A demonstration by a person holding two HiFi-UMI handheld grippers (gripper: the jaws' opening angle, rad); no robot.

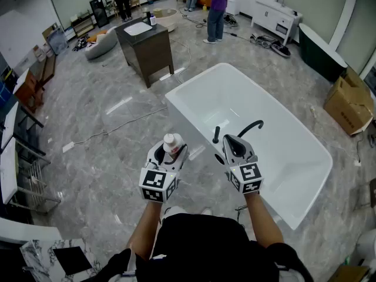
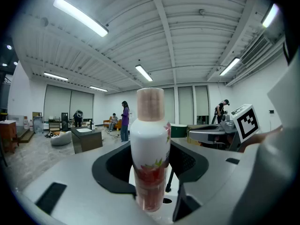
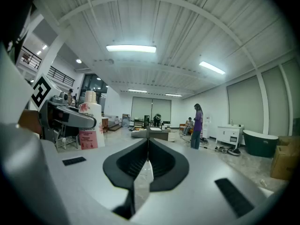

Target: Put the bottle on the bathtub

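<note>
Gripping the bottle (image 1: 171,143) upright by its white body, the left tongs (image 1: 170,154) hold it cap uppermost. Just to their right, the right tongs (image 1: 231,143) are closed together and empty, over the near rim of the white bathtub (image 1: 282,140).

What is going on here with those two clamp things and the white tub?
A person stands at a white bathtub with a hand-held gripper in each hand. The left gripper is clamped on a white bottle, which it holds upright in the air just beside the tub's near edge. The right gripper is shut and empty, and it hovers by the black faucet. The bottle has not yet been set down on the tub.
</note>
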